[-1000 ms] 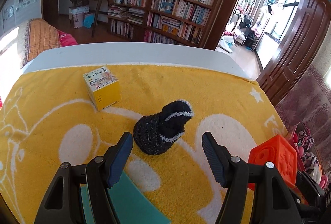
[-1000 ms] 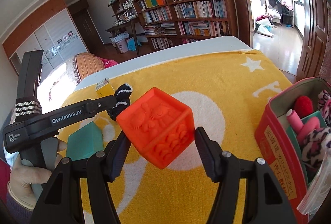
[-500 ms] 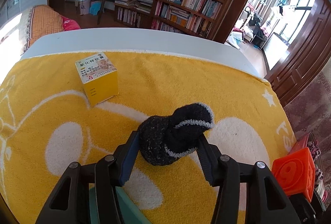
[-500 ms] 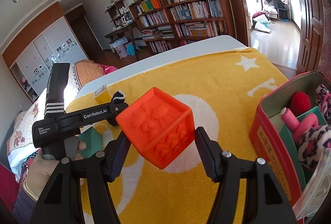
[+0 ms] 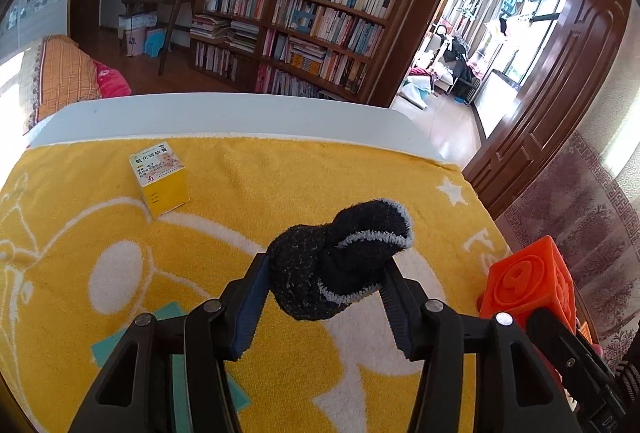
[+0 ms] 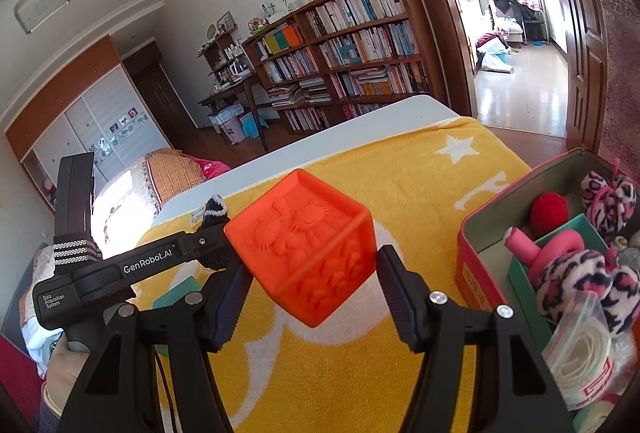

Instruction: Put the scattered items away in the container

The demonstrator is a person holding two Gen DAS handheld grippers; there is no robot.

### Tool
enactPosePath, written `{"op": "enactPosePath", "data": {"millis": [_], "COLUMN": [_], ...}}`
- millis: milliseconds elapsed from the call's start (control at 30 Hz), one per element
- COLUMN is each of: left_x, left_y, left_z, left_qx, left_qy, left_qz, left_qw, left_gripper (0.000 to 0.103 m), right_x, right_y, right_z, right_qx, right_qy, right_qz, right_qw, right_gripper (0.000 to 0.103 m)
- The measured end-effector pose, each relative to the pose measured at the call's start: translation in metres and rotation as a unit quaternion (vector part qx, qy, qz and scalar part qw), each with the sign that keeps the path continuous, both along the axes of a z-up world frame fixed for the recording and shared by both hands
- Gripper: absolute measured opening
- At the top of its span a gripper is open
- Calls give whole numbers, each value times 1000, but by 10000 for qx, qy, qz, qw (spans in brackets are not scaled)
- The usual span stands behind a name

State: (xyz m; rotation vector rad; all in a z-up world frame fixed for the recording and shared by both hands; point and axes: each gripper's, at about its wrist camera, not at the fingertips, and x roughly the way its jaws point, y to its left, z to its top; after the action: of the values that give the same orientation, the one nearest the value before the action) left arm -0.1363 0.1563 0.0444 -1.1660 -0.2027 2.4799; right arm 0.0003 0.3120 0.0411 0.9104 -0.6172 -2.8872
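A black knitted sock [image 5: 336,265] with a grey cuff is squeezed between the pads of my left gripper [image 5: 324,281] and hangs above the yellow towel [image 5: 280,185]. My right gripper [image 6: 312,273] is shut on an orange embossed cube [image 6: 308,245], held clear of the towel; the same orange cube [image 5: 528,285] shows at the right edge of the left wrist view. The red tin container [image 6: 480,273] stands at the right, holding pink and leopard-print soft items. A yellow medicine box [image 5: 160,181] lies on the towel at the far left. A teal block [image 5: 168,317] sits under my left gripper.
The towel covers a white table [image 5: 240,113] whose far edge drops to the floor. A bookshelf [image 5: 304,29] and a doorway stand behind. A hand [image 6: 60,373] holds the left gripper's handle at the lower left of the right wrist view. A plastic bag [image 6: 580,345] lies in the tin.
My left gripper closed on the black sock and raised it off the towel. The right gripper kept its hold on the orange cube and rose slightly toward the tin.
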Motion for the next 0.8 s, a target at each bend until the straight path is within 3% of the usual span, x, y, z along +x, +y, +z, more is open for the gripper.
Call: {"op": "enactPosePath", "data": {"millis": [200, 400, 500, 633, 800], "left_x": [26, 47, 53, 51, 44], "left_y": [37, 83, 100, 101, 74], "left_z": [18, 28, 29, 26, 29], "left_qx": [139, 176, 142, 180, 182], "left_qy": [113, 204, 230, 189, 283], "left_qz": [-482, -977, -1151, -1070, -725], "left_qw": [9987, 9948, 9930, 9939, 9968], "left_gripper": [56, 56, 56, 56, 56], "right_x": [32, 64, 73, 80, 70], "right_y": [43, 98, 117, 116, 62], "right_z": [22, 52, 54, 49, 41], "right_qx": [61, 422, 446, 89, 356], "right_qy": [52, 51, -26, 36, 81], "right_qz": [-550, -1324, -1510, -1183, -300], "right_qw": [9985, 9903, 9875, 9929, 9989], "right_gripper": [66, 66, 62, 62, 62]}}
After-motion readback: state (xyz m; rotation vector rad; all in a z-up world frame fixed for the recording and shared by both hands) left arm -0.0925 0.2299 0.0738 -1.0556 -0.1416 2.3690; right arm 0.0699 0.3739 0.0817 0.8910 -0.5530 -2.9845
